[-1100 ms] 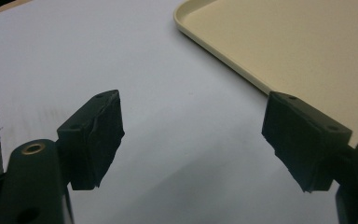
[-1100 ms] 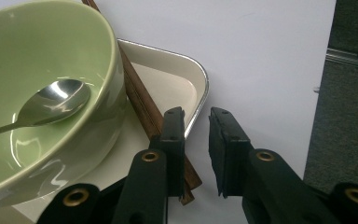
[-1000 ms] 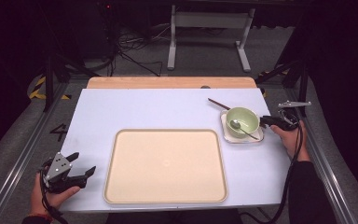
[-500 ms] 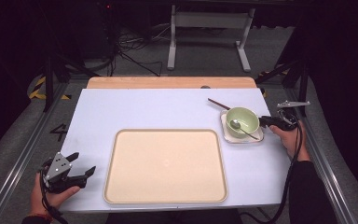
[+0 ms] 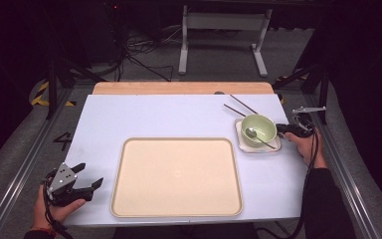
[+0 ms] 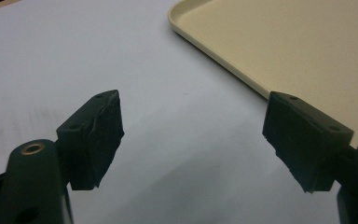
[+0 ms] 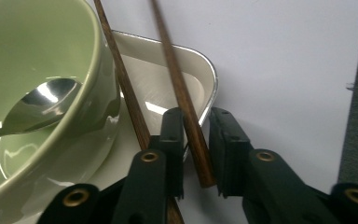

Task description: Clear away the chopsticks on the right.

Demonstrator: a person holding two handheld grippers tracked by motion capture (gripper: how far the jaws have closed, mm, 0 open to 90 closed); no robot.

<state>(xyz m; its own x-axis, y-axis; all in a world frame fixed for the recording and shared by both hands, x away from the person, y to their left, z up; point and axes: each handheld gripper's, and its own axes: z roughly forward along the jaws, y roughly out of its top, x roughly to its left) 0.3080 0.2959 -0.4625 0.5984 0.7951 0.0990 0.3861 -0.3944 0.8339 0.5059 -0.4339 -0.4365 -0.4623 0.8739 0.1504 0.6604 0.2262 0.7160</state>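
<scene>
My right gripper (image 5: 280, 129) sits at the right side of the white square plate (image 5: 239, 134) and points along two brown chopsticks (image 5: 243, 104). In the right gripper view one chopstick (image 7: 179, 88) lies between the narrow jaws of the right gripper (image 7: 196, 112). These jaws have just been closing, and a thin gap still shows beside the stick. The other chopstick (image 7: 121, 70) runs past the outside of the left jaw, along the green bowl (image 7: 93, 93). A metal spoon (image 7: 42, 100) rests in the bowl. My left gripper (image 5: 90, 174) stands open and holds nothing at the table's front left.
A large beige tray (image 5: 176, 174) lies bare in the middle of the white table, and its corner (image 6: 284, 42) is just ahead of the left gripper (image 6: 191, 126). A wooden strip (image 5: 179, 88) runs along the table's far edge. Metal rails flank both sides.
</scene>
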